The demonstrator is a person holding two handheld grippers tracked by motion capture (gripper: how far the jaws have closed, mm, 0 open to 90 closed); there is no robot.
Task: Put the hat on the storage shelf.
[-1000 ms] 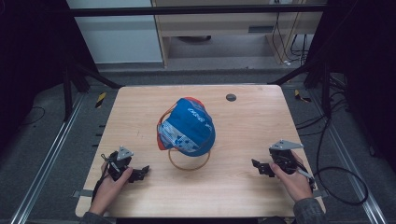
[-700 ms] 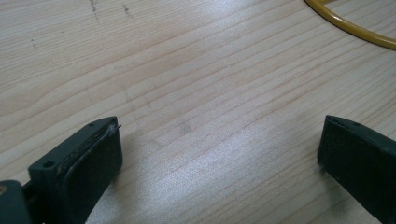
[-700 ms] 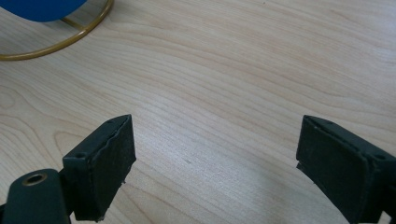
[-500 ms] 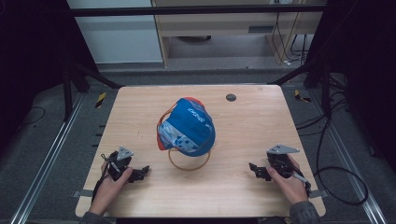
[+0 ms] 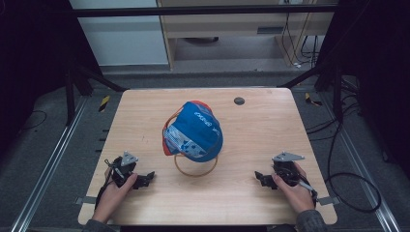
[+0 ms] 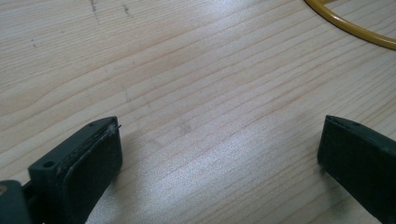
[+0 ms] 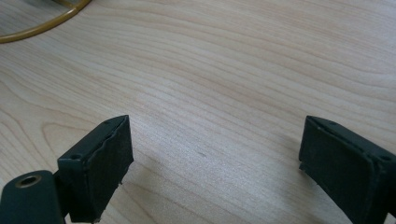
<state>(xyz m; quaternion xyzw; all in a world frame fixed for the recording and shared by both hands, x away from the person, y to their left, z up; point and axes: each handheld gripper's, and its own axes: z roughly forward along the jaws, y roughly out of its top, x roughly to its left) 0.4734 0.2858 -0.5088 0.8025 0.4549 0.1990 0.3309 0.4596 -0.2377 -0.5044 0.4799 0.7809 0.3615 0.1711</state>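
Clearly soft, light and floppy: blue cap (image 5: 194,131) mid-desk (image 5: 261,130), draped over a yellow ring (image 5: 195,170). Best pinched at the stiffer brim or fabric edge, probably. Left tool (image 5: 145,179) and right tool (image 5: 261,178) wide open, empty, resting well apart from it.

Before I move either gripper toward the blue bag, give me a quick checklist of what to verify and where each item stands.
1. Left gripper open with nothing between its jaws: ok, bare wood shows between them in the left gripper view.
2. Right gripper open with nothing in it: ok.
3. Blue bag in the middle of the table, between the two grippers: ok.
4. Yellow ring lies flat at the bag's near edge, partly under it: ok.
5. What the bag holds, and whether the ring is fixed to it: cannot tell.
6. Small dark disc lies far from both paths: ok.
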